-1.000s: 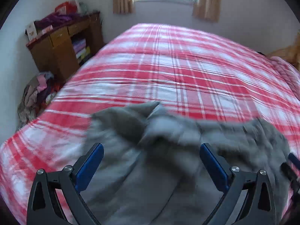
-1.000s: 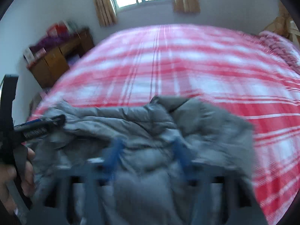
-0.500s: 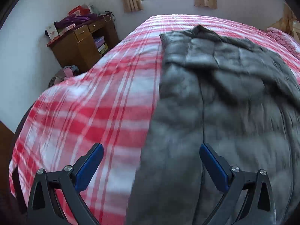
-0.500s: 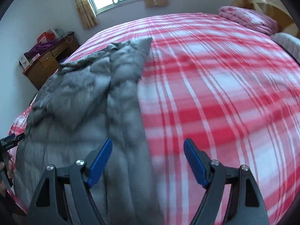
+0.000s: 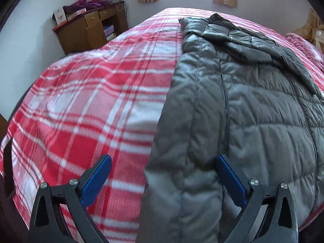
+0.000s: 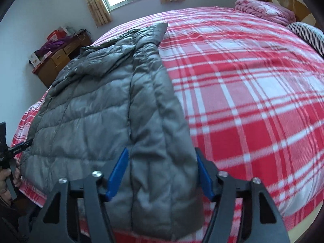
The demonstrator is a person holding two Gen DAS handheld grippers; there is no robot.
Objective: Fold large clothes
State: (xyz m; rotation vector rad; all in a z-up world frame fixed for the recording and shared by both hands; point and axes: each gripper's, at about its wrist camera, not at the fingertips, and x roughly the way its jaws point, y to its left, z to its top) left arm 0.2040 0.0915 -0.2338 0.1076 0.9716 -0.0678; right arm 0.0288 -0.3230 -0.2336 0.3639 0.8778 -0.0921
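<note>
Lying flat along the bed's near edge, the grey puffer jacket is waiting; left gripper and right gripper are hovering spread, straddling hem corners, likely for gripping.

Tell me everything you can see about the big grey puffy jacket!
The grey jacket is shiny and quilted in puffy stitched rows. It lies spread flat on the red plaid bed cover, collar end toward the window, hem at the near edge. The open right gripper straddles one hem corner, and the open left gripper the other.
</note>
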